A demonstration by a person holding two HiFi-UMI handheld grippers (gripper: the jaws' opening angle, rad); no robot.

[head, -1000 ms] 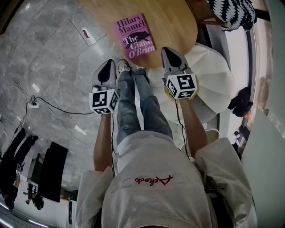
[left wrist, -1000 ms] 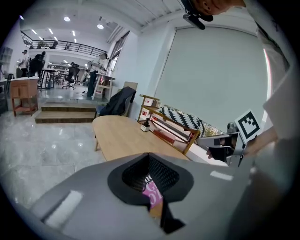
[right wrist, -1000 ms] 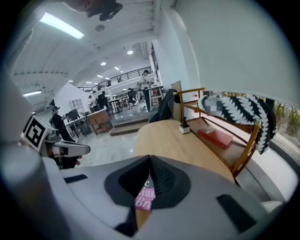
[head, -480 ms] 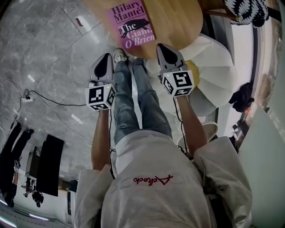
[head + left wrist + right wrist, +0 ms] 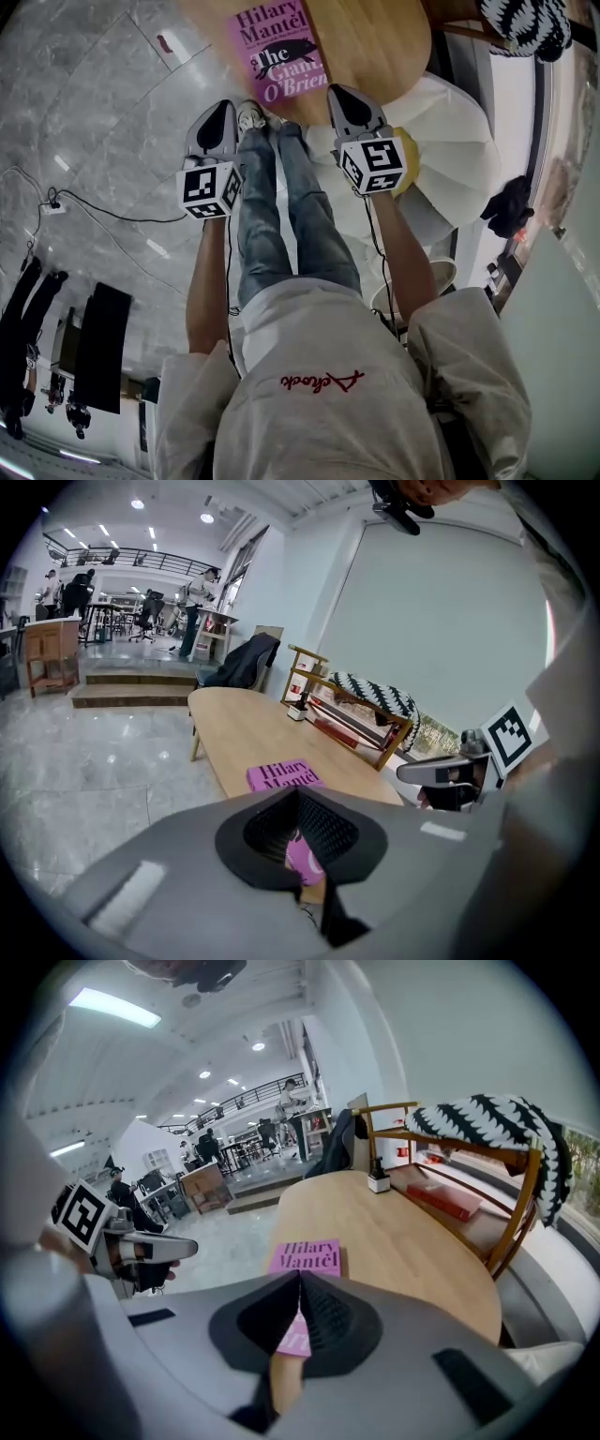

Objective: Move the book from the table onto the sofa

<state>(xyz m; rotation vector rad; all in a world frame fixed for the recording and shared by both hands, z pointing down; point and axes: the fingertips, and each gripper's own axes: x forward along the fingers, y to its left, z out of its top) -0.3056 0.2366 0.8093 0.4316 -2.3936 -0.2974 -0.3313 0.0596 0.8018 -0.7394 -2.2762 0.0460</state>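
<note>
Both the left gripper [image 5: 221,117] and right gripper [image 5: 345,101] hang closed and empty, so open one before reaching the book's [image 5: 279,52] near edge on the tabletop [image 5: 375,47].

Book [image 5: 279,52]: magenta-pink cover with black and white lettering and a small dark animal figure. Table [image 5: 375,47]: pale honey wood with a fine straight grain. Floor [image 5: 94,112]: glossy grey tiles with lighter marble veining, crossed by a black cable [image 5: 112,214]. Left gripper [image 5: 221,107] and right gripper [image 5: 339,91]: mid-grey shells with black ribbed pads; each marker cube [image 5: 208,190] is white, printed with black square patterns. Jeans [image 5: 281,216]: faded blue. Sweatshirt [image 5: 319,412]: off-white with red script. Cushioned seat [image 5: 450,141]: white. Throw [image 5: 525,23]: black-and-white zigzag pattern. Flat item [image 5: 445,1199] behind the table: red.
</note>
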